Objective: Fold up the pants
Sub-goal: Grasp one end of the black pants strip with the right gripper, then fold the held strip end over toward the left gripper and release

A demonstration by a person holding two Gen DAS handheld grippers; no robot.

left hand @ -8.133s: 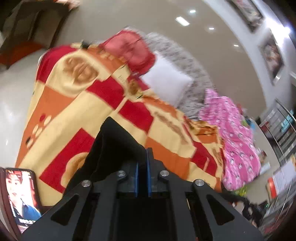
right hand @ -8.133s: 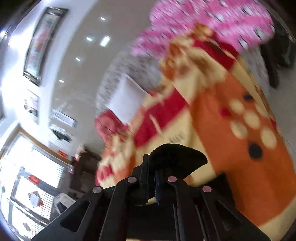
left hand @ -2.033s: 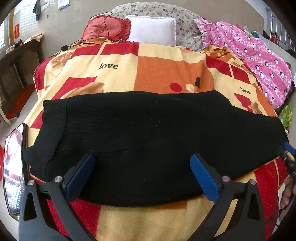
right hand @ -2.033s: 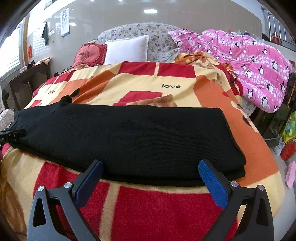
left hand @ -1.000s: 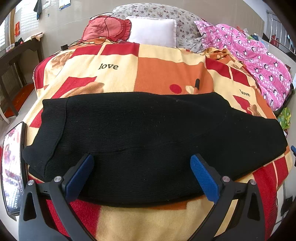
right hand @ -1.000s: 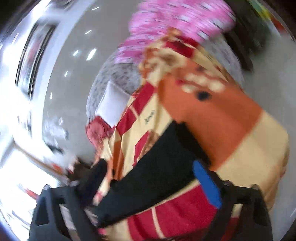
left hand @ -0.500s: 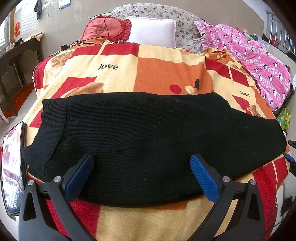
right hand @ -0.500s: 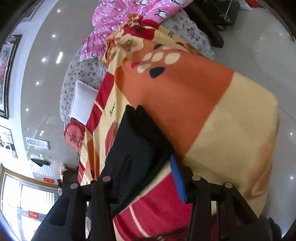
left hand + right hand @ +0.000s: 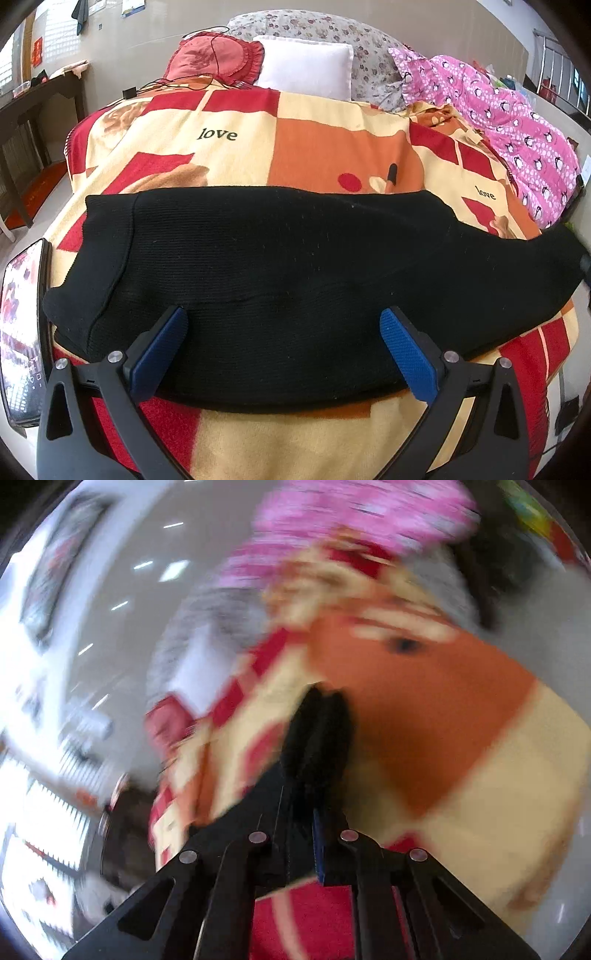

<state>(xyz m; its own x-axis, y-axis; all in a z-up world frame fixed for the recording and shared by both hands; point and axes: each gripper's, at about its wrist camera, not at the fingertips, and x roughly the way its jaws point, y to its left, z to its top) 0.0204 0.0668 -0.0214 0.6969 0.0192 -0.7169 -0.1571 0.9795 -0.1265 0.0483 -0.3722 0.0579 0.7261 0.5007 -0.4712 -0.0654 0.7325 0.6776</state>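
Your right tongs (image 9: 314,805) are clamped narrow on the end of the black pants (image 9: 295,266), cloth bunched between the pads. Your left tongs (image 9: 284,350) stand wide and empty, with the pants lying across the bed (image 9: 332,155) just ahead of them. Carry the pinched end low and level toward the far end, matching edges, while the left tongs pin the fold line.
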